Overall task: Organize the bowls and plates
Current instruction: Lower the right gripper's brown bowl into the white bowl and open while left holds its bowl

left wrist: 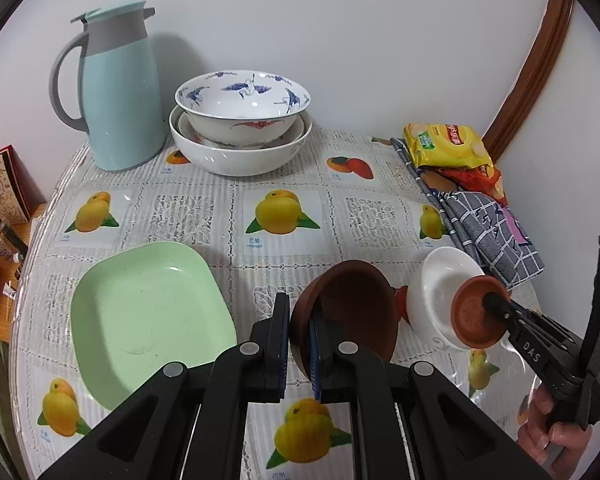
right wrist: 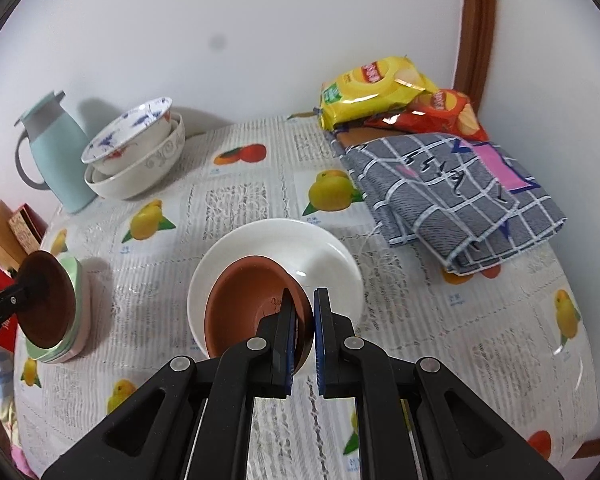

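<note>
We see our left gripper clamped on a dark brown bowl's rim at lower centre, beside a matte square green plate. Our right gripper grips a terracotta saucer, tilted inside a glossy white bowl.

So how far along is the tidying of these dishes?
Done: patterned bowl nested in white bowl by the jug. In hand: left gripper grips a dark brown dish; right gripper holds a terracotta dish over the white plate. Left: setting both down; green plate.
</note>
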The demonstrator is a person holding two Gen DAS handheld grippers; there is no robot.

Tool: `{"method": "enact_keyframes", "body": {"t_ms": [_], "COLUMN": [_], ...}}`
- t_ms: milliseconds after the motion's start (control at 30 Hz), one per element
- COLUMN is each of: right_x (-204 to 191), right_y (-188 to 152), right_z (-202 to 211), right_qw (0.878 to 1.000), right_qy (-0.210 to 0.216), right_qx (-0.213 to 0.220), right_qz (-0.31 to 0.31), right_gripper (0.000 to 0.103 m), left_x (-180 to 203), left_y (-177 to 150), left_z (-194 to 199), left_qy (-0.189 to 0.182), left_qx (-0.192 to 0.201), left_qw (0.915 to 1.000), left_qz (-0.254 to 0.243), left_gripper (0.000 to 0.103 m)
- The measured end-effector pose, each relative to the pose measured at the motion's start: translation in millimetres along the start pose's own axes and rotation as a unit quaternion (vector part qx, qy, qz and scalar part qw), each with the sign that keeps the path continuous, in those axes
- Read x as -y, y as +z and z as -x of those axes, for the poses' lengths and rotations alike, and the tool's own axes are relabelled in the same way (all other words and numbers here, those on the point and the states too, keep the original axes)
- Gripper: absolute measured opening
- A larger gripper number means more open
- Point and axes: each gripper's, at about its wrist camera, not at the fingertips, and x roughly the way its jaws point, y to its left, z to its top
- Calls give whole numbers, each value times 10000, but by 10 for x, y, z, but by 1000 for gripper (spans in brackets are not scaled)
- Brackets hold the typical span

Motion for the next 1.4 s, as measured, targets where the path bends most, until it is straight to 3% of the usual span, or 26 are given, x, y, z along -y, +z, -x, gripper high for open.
{"method": "enact_keyframes", "body": {"t_ms": [433,967,1400], "right_x": [-90,-98,-158], "right_y": [94,96,44], "right_z": [-475,-634,-691], "right_qw": [9991,9948,9905], "right_qy": [-188,-548,-910], "right_qx": [-350,-692,-718], "right_qz": [169,507,742], "right_gripper": [8,8,14], "left_x": [-9,-44,-52], "left_y": [30,1,-41], "left_z": [-303,-387,-360], "left_qy": [-71,-225,-218], "left_qx": [-170,-245,-281], "left_qw": [9998,9994,9994], "left_qz": [-63,-18,-13], "left_gripper": [9,9,9]}}
